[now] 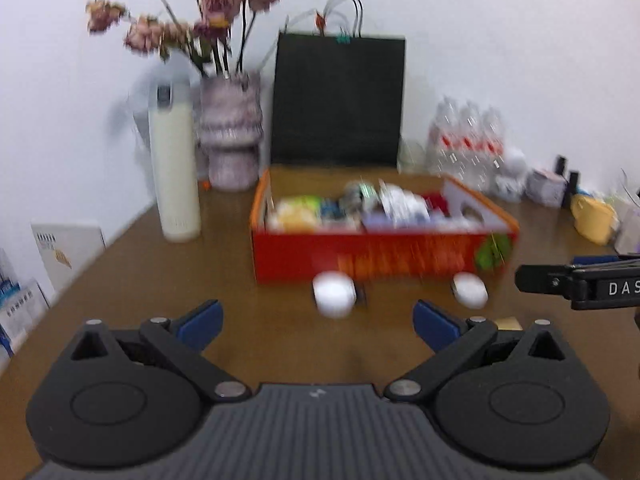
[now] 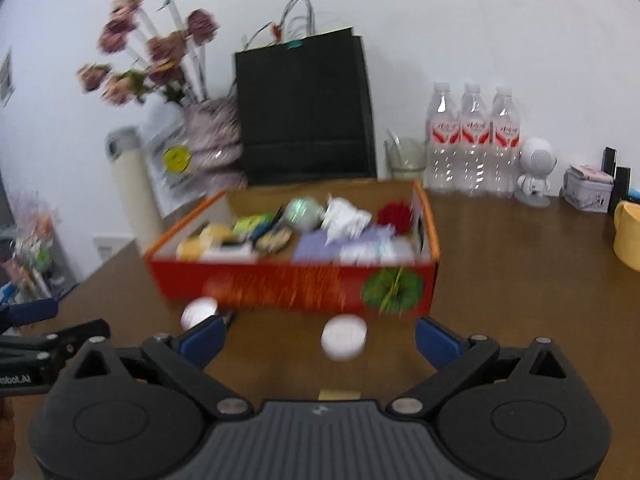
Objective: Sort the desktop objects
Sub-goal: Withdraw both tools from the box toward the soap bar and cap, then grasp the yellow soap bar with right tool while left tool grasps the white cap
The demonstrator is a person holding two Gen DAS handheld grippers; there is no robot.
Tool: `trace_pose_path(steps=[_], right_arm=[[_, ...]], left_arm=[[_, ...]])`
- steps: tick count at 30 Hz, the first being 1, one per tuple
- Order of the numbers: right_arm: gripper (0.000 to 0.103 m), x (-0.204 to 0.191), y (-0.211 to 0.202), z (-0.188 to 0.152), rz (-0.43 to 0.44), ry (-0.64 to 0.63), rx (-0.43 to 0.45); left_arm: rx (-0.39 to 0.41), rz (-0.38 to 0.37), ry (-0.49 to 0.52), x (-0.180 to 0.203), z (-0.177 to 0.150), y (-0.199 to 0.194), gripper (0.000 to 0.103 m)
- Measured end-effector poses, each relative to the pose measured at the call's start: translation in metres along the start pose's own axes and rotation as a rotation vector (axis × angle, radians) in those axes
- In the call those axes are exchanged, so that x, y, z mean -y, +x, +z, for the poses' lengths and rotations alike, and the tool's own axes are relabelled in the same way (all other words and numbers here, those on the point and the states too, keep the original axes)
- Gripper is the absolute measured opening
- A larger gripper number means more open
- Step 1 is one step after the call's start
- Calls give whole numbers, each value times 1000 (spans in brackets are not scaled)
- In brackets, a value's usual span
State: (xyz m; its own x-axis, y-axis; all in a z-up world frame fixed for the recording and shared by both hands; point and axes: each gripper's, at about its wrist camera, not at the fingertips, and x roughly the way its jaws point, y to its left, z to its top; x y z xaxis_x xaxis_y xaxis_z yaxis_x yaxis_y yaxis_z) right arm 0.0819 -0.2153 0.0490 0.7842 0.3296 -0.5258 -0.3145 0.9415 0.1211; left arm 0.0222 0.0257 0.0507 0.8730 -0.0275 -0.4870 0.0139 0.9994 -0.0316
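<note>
Brown desk (image 1: 132, 280), both views motion-blurred. Far left a stack of booklets (image 1: 24, 300) off the desk edge, then a tall cream thermos bottle (image 1: 174, 168) upright near the back, beside it a ribbed pinkish vase (image 1: 232, 136) with dried pink flowers (image 1: 180, 20). Black paper bag (image 1: 336, 100) stands against the wall behind an open orange cardboard box (image 1: 372, 256), box packed with mixed small items, too blurred to name most. Two small white round containers on the desk just in front of the box: left white container (image 1: 334, 292) and right white container (image 2: 344, 336), apart from each other, neither touched. Left gripper (image 1: 318, 322) jaws wide apart, nothing between the blue pads, left white container just ahead of the gap. Right gripper (image 2: 318, 342) jaws spread wide, empty, right white container just ahead between the tips, not pinched. Right of the box: clear glass (image 2: 404, 158), three water bottles (image 2: 472, 140) in a row, small white robot figurine (image 2: 536, 172), small tin box (image 2: 588, 188), yellow object (image 2: 628, 236) at the far right edge
</note>
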Motion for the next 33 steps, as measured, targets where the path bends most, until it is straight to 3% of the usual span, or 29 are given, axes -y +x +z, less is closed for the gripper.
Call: trace_pose_path(steps=[5, 9, 16, 20, 25, 28, 33], right_arm=[[102, -9, -21, -42, 5, -8, -84], [102, -14, -48, -63, -42, -60, -94], [99, -8, -78, -96, -40, -1, -113], [86, -8, -70, -96, -41, -22, -133], [82, -4, -47, -84, -48, -12, -137], [69, 2, -27, -71, -60, -20, -141], [63, 10, 12, -46, -52, -4, -144]], left_arm=[[-70, 8, -57, -5, -34, -19, 103], [-108, 21, -63, -9, -52, -37, 103], [-139, 68, -105, -27, -74, -62, 103], [-149, 52, -84, -22, -72, -55, 103], [-168, 11, -44, -11, -62, -32, 103], [-154, -28, 3, -4, -46, -13, 101], [-121, -50, 47, 2, -15, 35, 82]])
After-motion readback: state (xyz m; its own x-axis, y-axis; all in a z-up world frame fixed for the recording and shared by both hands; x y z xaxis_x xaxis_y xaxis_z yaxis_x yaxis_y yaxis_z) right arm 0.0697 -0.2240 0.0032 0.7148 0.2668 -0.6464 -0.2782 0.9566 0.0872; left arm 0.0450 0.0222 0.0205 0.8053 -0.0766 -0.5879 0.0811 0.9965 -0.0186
